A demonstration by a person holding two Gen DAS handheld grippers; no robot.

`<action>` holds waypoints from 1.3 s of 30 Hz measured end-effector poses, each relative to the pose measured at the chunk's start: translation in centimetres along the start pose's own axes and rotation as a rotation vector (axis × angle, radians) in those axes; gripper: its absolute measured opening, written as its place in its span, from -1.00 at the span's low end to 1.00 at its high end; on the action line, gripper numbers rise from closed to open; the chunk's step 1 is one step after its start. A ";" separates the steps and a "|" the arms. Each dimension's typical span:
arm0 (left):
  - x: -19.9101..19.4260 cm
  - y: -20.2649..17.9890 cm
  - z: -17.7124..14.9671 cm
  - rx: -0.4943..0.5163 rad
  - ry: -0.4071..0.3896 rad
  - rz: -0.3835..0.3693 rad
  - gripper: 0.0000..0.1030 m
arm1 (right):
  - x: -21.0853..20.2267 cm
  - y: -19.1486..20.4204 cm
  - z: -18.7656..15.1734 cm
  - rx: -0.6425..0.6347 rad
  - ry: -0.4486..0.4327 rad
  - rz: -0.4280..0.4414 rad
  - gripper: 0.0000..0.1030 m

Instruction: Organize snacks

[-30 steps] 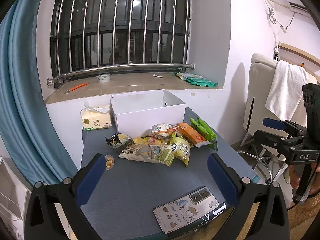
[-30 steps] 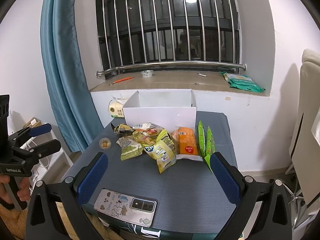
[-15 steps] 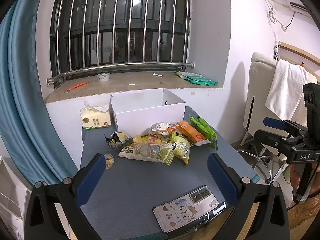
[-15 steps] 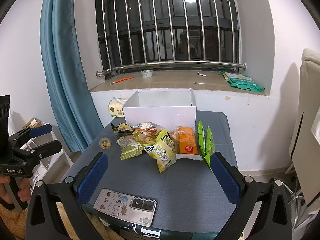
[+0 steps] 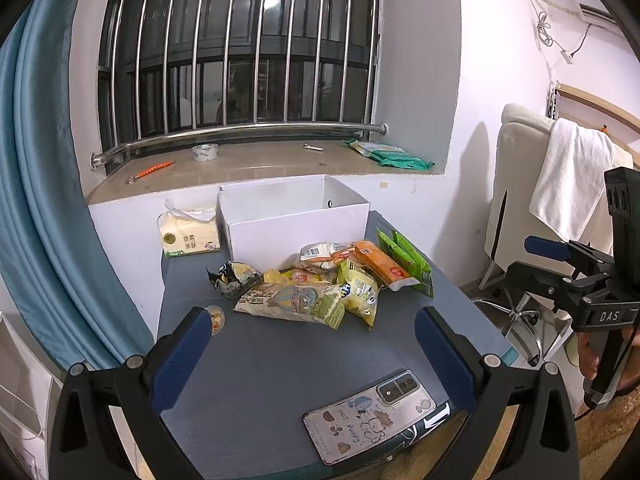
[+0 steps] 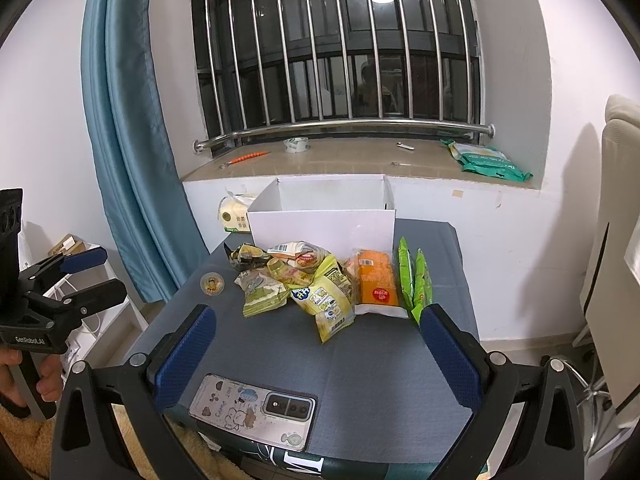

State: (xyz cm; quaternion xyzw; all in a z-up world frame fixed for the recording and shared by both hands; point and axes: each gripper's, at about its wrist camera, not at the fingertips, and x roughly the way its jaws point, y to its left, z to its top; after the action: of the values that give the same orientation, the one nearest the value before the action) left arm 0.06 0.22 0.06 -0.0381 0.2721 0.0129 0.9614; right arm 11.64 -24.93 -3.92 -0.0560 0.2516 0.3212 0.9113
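Snack packets in yellow, green and orange wrappers [image 5: 320, 284] lie heaped mid-table in the left wrist view, touching the front wall of an open white cardboard box [image 5: 296, 220] at 12 o'clock. The left gripper [image 5: 312, 344] hovers over the grey-blue tabletop [image 5: 280, 376], its blue-padded fingers spread wide and holding nothing. A phone in a cartoon-printed case [image 5: 370, 414] lies at 5 o'clock.

From the right wrist view, the same heap [image 6: 320, 280] sits before the box [image 6: 324, 228]. The right gripper [image 6: 316, 356] has its fingers spread, gripping nothing. A small round yellow-lidded cup [image 6: 212, 284] rests at 9 o'clock of the heap, apart from it.
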 end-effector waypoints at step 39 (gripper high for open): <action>1.3 0.4 -0.9 -0.013 0.027 -0.034 1.00 | 17.3 -15.5 2.1 0.310 0.229 -0.126 0.83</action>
State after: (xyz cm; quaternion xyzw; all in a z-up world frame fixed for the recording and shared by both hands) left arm 0.70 0.53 -1.37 -0.0492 0.2843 -0.0023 0.9575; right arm 33.57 -26.98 -11.62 0.0331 0.3958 0.2125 0.8928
